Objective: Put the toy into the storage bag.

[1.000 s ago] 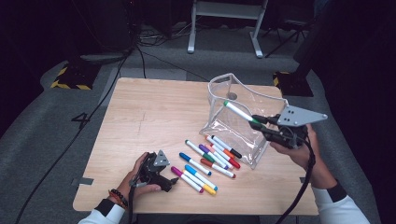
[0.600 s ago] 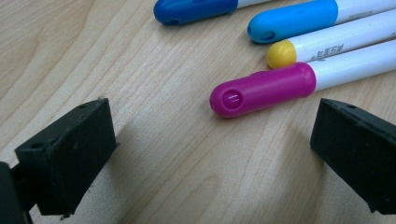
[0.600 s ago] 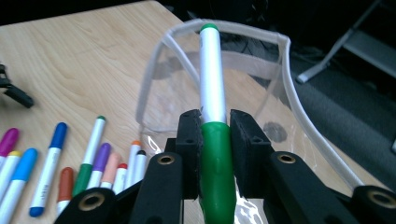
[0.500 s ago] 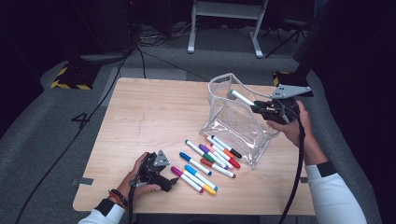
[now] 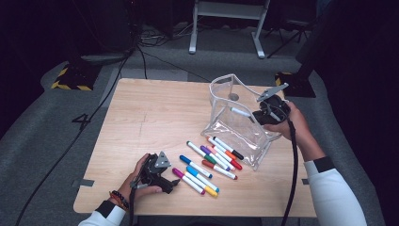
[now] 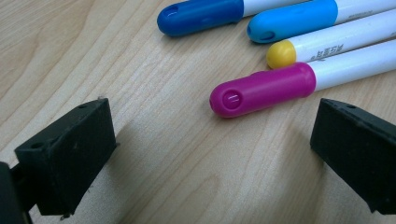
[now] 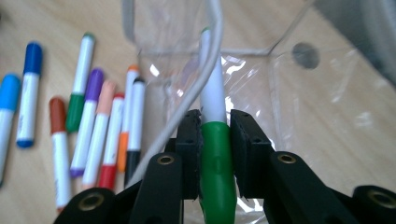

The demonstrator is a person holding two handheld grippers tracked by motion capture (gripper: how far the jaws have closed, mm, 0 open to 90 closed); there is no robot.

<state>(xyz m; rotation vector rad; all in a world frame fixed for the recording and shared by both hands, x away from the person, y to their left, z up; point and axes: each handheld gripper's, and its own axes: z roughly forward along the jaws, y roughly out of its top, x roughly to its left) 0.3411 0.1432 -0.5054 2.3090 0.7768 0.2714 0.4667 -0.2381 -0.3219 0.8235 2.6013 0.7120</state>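
Observation:
A clear plastic pouch stands open on the right half of the wooden table. My right gripper is at the pouch's right side, shut on a green-capped marker. The marker's white barrel pokes through the pouch's mouth. Several coloured markers lie in a row in front of the pouch. My left gripper rests open on the table at the near left. A magenta-capped marker lies just ahead of its jaws, untouched.
Dark cables trail over the grey floor to the left of the table. A white metal stand is beyond the far edge. Yellow-and-black blocks sit at the far left and by the far right corner.
My right gripper has carried the green-capped marker toward the far side, beside the pouch's mouth, with the barrel now inside the opening. The left gripper has stayed put.

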